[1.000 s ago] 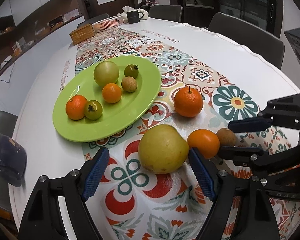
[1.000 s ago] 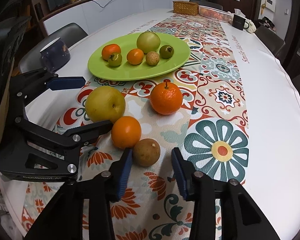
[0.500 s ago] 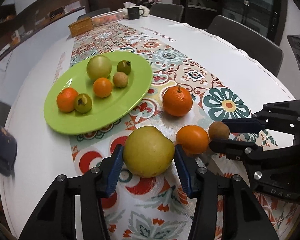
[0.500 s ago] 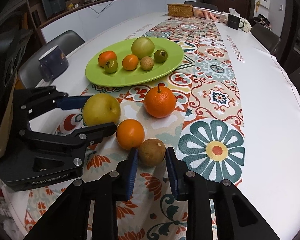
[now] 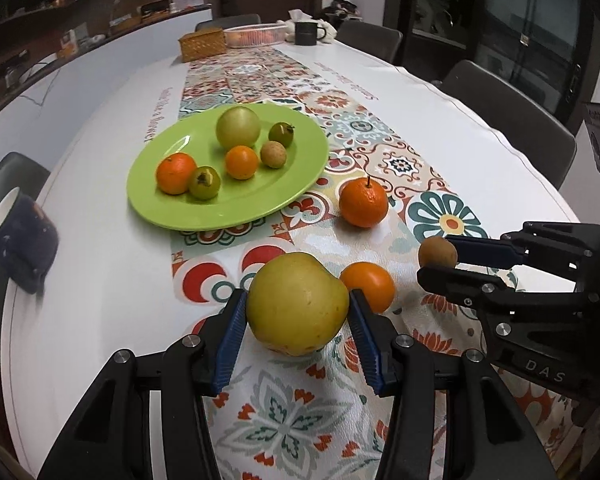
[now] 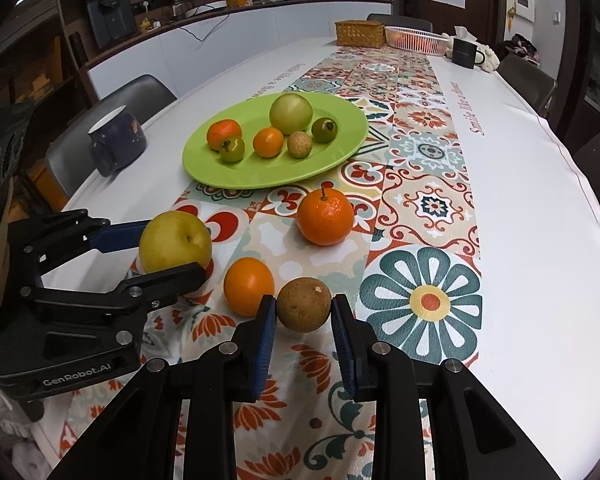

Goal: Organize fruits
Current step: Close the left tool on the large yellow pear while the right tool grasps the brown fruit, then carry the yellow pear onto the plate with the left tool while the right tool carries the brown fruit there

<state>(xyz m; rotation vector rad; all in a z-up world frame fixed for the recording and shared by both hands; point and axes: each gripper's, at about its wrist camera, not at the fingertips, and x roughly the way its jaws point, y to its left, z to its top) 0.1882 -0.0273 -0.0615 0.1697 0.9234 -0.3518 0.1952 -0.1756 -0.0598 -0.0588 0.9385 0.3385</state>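
So right now both your tongs are loaded: the left tongs (image 5: 298, 326) are clamped on the big yellow-green pear-like fruit (image 5: 297, 303), pads squeezing both sides, and the right tongs (image 6: 303, 326) are closed tight on the small round brown fruit (image 6: 303, 304). Both fruits sit low over the patterned tablecloth (image 6: 420, 208), near the front edge of the worktop (image 6: 540, 184), with the lime green round plate (image 5: 172, 216) further back, already holding six fruits. I'd carry each one up and over the rim, not drag it, and aim for the bare near side of the plate. Watch the smooth orange citrus fruit (image 6: 249, 286) between your tongs and the stemmed bumpy orange (image 6: 325, 218) on the way. Set down gently, round stuff rolls.
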